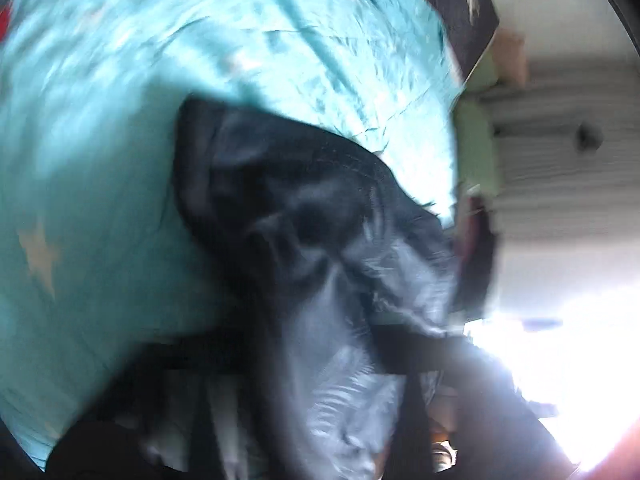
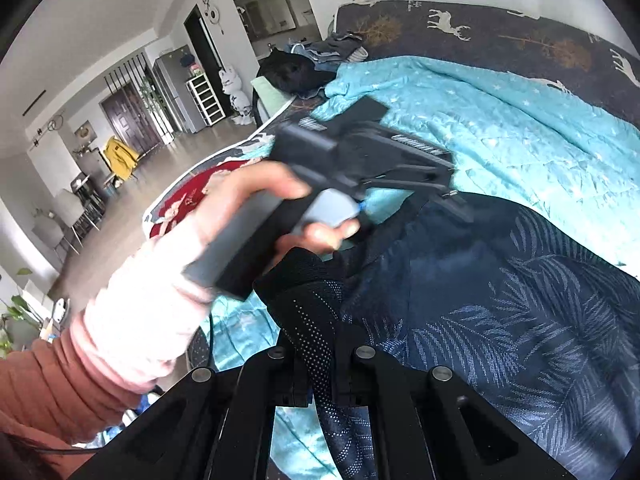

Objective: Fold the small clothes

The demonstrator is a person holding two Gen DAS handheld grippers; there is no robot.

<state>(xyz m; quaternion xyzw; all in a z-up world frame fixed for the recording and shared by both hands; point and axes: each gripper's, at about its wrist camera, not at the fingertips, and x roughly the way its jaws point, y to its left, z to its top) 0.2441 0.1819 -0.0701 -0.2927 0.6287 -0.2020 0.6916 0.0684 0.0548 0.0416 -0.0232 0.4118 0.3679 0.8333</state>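
R tongs (image 2: 316, 396) clamped on the navy leaf-print garment's (image 2: 500, 300) mesh edge; L tongs (image 1: 380, 360) closed, bunching that cloth. Garment lies on the teal quilt (image 2: 500, 128). I'd worry a hard tug slips the thin edge & skews the fold.

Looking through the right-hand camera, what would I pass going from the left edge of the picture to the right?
Rust-brown sleeve → the person's hand on the left gripper's handle → left gripper reaching onto the dark leaf-print garment → turquoise blanket at the right.
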